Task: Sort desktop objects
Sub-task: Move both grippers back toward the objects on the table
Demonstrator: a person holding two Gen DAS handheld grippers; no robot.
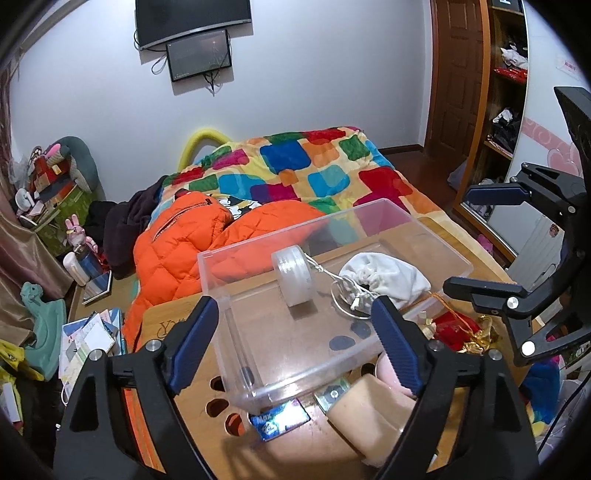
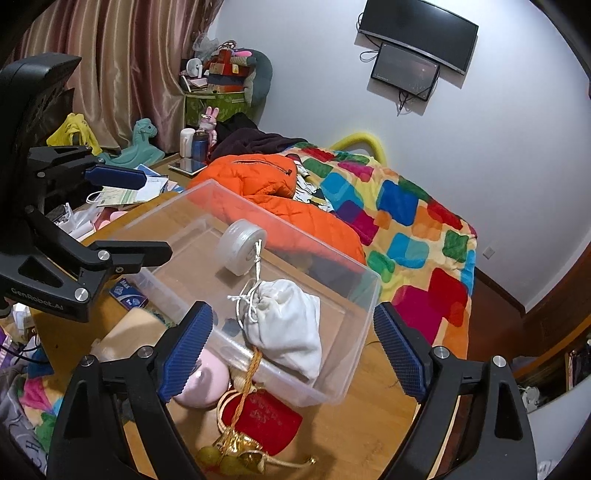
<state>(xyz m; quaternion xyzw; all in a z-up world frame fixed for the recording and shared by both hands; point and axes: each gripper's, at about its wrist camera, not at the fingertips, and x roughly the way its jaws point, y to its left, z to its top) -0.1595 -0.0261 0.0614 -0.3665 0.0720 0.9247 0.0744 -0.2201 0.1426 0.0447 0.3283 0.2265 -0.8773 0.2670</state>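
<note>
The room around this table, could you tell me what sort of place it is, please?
Most likely a home bedroom: a bed under a patchwork quilt, a wardrobe with clothes, and a TV on the wall.
</note>
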